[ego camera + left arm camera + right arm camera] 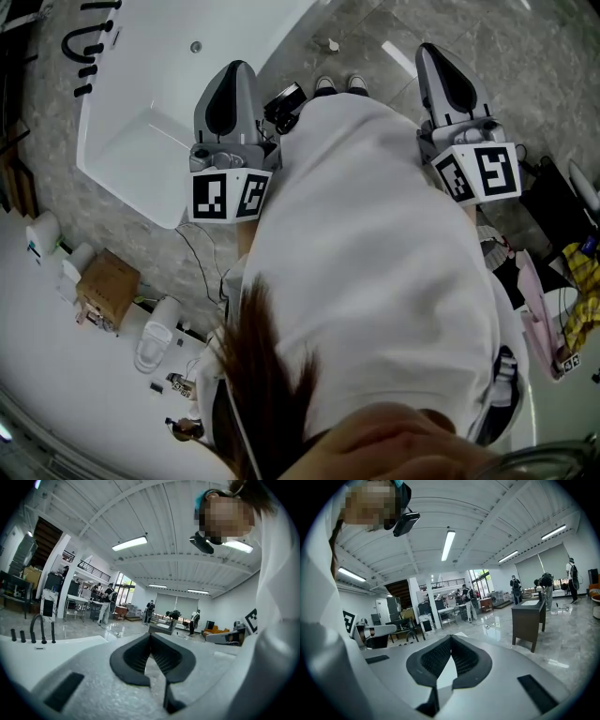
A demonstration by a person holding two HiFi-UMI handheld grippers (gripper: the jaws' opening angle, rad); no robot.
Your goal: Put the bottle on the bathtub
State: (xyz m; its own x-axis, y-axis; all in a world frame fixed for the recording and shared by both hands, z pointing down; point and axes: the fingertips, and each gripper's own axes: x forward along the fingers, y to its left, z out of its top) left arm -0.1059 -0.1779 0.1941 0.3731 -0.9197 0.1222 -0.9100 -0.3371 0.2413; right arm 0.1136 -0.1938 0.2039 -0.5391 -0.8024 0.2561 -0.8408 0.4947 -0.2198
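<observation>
The white bathtub (141, 112) lies on the grey floor at the upper left of the head view, with a black faucet (89, 42) at its far end. From the left gripper view I see the tub's rim (56, 641) and the faucet (37, 627) low on the left. I find no bottle in any view. My left gripper (234, 70) hangs over the tub's right edge, my right gripper (436, 52) over bare floor beside the white-shirted body. In each gripper view the jaws meet at the tip, left gripper (150, 633) and right gripper (450, 637), shut with nothing between them.
A cardboard box (108, 286) and white fixtures (155, 342) sit at the lower left, with a cable (197, 262) on the floor. A dark wooden cabinet (529, 620) stands to the right of my right gripper. Several people (108, 604) work far back in the hall.
</observation>
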